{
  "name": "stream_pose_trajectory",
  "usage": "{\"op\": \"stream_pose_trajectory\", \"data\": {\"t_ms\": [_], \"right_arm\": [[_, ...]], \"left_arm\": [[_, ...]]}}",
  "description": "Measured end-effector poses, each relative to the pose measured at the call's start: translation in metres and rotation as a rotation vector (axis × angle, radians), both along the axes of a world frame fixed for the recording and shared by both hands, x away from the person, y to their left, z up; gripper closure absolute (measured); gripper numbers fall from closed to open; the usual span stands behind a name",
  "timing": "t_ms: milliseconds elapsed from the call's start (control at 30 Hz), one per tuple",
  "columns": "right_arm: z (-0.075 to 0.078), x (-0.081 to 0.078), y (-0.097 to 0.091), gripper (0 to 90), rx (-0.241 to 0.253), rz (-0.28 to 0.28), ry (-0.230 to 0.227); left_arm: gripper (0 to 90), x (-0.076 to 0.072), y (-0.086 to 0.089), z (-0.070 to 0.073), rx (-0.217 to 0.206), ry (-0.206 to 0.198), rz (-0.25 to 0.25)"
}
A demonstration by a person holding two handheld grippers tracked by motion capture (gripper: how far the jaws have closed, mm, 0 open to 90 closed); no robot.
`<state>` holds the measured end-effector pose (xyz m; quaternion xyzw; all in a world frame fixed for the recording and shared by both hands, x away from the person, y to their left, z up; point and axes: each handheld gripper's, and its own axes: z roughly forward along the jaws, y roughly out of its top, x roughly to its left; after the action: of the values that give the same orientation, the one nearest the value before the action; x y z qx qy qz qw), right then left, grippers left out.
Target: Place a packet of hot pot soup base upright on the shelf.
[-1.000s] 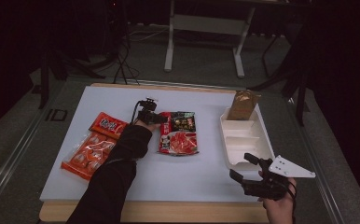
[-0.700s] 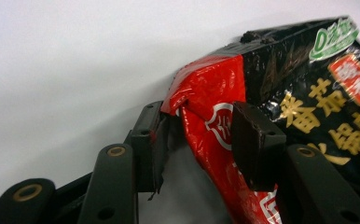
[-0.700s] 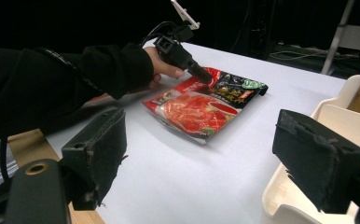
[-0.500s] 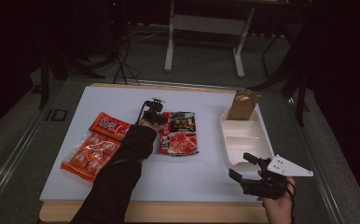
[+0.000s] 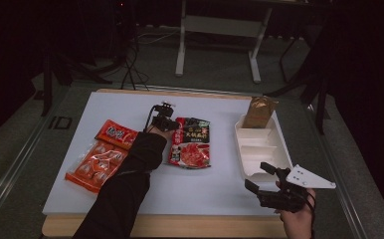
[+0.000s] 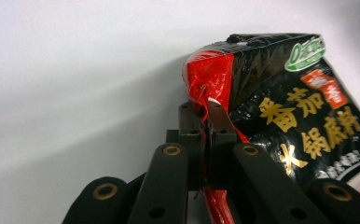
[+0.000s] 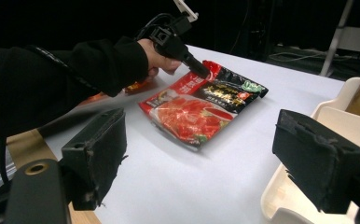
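White tabletop carries the black-and-red sauce packet (image 5: 190, 143) near its middle, long axis running away from the person, its far-left corner pinched between the just-closed jaws of the left gripper (image 6: 205, 109). Off to the packet's right sits the white tray (image 5: 272, 144), beside which the right gripper (image 5: 265, 177) waits with jaws wide apart, holding nothing.

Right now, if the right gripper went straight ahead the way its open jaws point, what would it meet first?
Probably the red and black sauce packet, which lies on the white table ahead of the right gripper. Bare table lies between them. The left gripper already pinches its far corner. Depth is hard to judge.
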<state>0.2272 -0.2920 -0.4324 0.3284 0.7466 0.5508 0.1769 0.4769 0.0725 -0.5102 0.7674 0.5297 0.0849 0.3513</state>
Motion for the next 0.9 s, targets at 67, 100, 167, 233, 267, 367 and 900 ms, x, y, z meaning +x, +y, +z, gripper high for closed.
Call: {"op": "stream_pose_trajectory", "data": {"t_ms": [67, 100, 167, 233, 267, 367, 900], "right_arm": [[0.001, 0.000, 0.000, 17.5, 0.002, -0.002, -0.004], [0.001, 0.000, 0.000, 17.5, 0.002, -0.004, -0.006], [0.001, -0.001, 0.001, 17.5, 0.002, -0.004, -0.009], [0.002, -0.001, 0.001, 17.9, -0.002, -0.006, -0.014], [0.003, -0.002, 0.001, 18.8, -0.002, -0.007, -0.014], [0.004, -0.003, 0.000, 19.0, -0.004, -0.025, -0.037], [0.011, -0.003, -0.008, 18.9, 0.012, -0.025, -0.097]], "left_arm": [[88.5, -0.003, -0.001, 0.006, -0.011, -0.020, -0.011], [88.6, -0.005, -0.001, 0.009, -0.019, -0.032, -0.018], [88.6, -0.009, -0.001, 0.014, -0.045, -0.047, -0.021], [88.6, -0.012, -0.001, 0.020, -0.061, -0.064, -0.031], [88.6, -0.015, -0.001, 0.023, -0.065, -0.074, -0.034], [88.6, -0.023, -0.002, 0.033, -0.077, -0.109, -0.049], [88.5, -0.065, -0.012, 0.065, -0.106, -0.275, -0.162]]}}
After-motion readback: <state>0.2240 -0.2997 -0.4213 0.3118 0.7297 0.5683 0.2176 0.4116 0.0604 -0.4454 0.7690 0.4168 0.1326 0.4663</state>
